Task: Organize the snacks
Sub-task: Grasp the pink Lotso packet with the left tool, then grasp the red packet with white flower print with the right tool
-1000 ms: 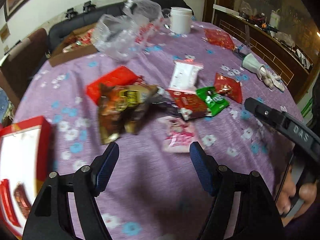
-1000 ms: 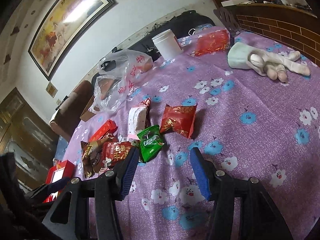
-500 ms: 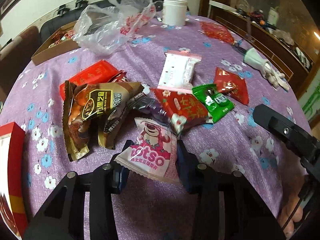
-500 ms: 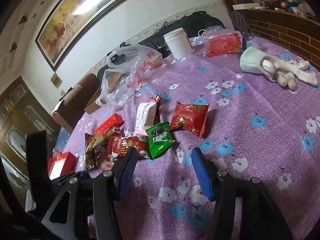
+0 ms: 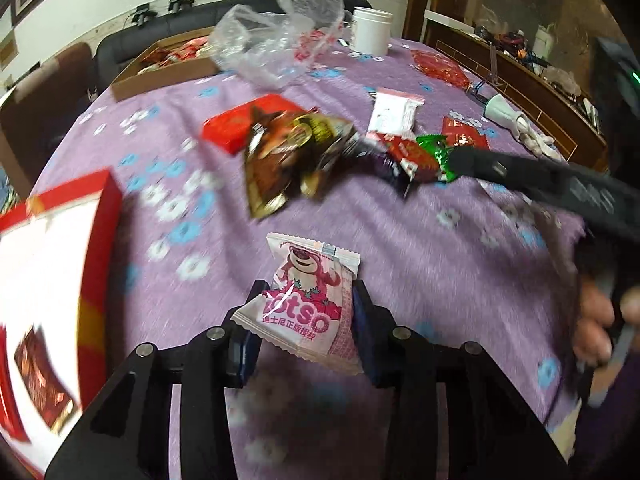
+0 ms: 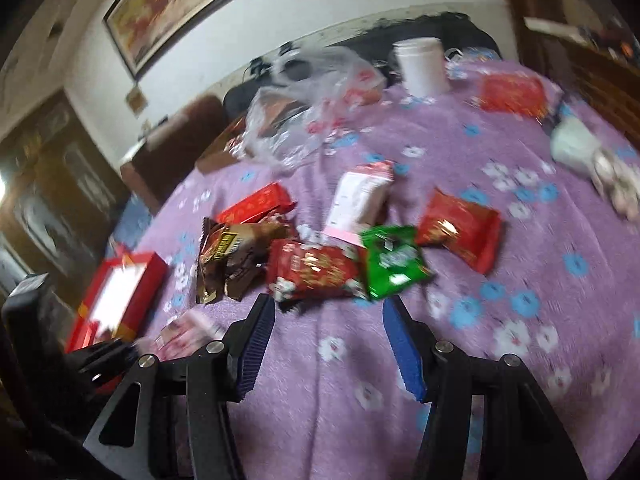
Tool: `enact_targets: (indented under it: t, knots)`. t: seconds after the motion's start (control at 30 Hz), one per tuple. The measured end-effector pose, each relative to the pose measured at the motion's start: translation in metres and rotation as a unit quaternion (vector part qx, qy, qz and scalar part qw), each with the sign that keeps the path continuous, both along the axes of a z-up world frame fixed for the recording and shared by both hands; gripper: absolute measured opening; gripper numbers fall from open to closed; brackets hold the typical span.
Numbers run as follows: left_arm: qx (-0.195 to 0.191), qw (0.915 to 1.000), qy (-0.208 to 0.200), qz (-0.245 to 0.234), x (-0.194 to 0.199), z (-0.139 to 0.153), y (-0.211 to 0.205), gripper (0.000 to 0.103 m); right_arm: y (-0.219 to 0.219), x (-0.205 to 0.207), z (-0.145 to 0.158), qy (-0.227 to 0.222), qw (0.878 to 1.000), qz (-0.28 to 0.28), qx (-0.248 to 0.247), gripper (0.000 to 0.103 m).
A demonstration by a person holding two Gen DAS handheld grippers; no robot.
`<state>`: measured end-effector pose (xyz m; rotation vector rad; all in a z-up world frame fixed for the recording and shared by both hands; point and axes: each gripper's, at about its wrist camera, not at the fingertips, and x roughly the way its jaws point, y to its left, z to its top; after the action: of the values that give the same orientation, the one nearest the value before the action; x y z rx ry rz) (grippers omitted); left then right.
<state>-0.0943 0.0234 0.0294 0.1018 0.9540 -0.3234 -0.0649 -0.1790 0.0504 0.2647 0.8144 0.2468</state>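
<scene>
My left gripper (image 5: 306,300) is shut on a pink-and-white Lotso bear snack packet (image 5: 308,296), held above the purple cloth, near a red box with a white inside (image 5: 48,264) at the left. A pile of snacks lies beyond: brown packets (image 5: 288,160), a red packet (image 5: 408,152), a green packet (image 5: 436,152). My right gripper (image 6: 328,320) is open and empty, just in front of the red packet (image 6: 312,272) and the green packet (image 6: 392,260). The held packet shows blurred in the right wrist view (image 6: 188,328).
A clear plastic bag (image 5: 280,48), a cardboard tray of snacks (image 5: 168,68) and a white jar (image 5: 372,32) stand at the far side. A white packet (image 6: 360,196), red packets (image 6: 460,232) and a white glove (image 5: 516,120) lie on the cloth.
My left gripper has lifted the Lotso packet and carried it back and left toward the red box. My right gripper has moved in closer to the snack pile.
</scene>
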Motion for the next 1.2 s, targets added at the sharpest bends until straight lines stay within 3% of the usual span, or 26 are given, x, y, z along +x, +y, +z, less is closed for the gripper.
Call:
enact_targets:
  t: [0.17, 0.27, 0.33, 0.43, 0.5, 0.6, 0.7, 0.8, 0.93, 1.07, 1.2]
  knots:
    - [-0.007, 1.0, 0.002, 0.006, -0.012, 0.001, 0.013, 0.038, 0.033, 0.02, 0.005, -0.006, 0.997, 0.05, -0.058, 0.061]
    - [-0.007, 0.9999, 0.008, 0.004, -0.013, -0.003, 0.012, 0.038, 0.04, 0.043, 0.002, -0.006, 0.997, 0.04, -0.073, 0.061]
    - [-0.012, 0.9998, 0.016, 0.003, -0.013, -0.005, 0.014, 0.038, 0.038, 0.065, -0.007, 0.004, 0.998, 0.033, -0.062, 0.061]
    - [-0.013, 0.9997, 0.018, 0.004, -0.013, -0.008, 0.018, 0.038, 0.026, 0.081, -0.025, 0.058, 0.998, 0.016, -0.016, 0.056]
    - [-0.019, 0.9996, 0.022, 0.003, -0.014, -0.009, 0.022, 0.038, 0.031, 0.069, -0.029, 0.08, 0.995, 0.065, 0.014, 0.045]
    - [-0.019, 0.9996, 0.021, 0.0, -0.016, -0.011, 0.024, 0.038, 0.04, 0.037, -0.03, 0.109, 0.983, 0.138, 0.048, 0.044]
    - [-0.021, 0.9996, 0.021, -0.003, -0.02, -0.011, 0.027, 0.038, 0.02, 0.009, -0.025, 0.094, 0.985, 0.123, 0.08, 0.047]
    - [-0.021, 0.9996, 0.02, -0.004, -0.024, -0.01, 0.031, 0.038, 0.003, -0.008, -0.016, 0.064, 0.992, 0.103, 0.047, 0.049]
    - [-0.029, 0.9993, 0.024, -0.003, -0.029, -0.011, 0.039, 0.038, 0.012, -0.024, -0.005, 0.053, 0.987, 0.15, -0.027, 0.049]
    - [-0.031, 0.9991, 0.028, -0.006, -0.032, -0.01, 0.043, 0.038, 0.041, -0.041, -0.005, 0.023, 0.971, 0.211, -0.108, 0.053]
    - [-0.028, 0.999, 0.032, -0.014, -0.035, -0.01, 0.043, 0.039, 0.064, -0.04, -0.016, 0.008, 0.947, 0.255, -0.194, 0.054]
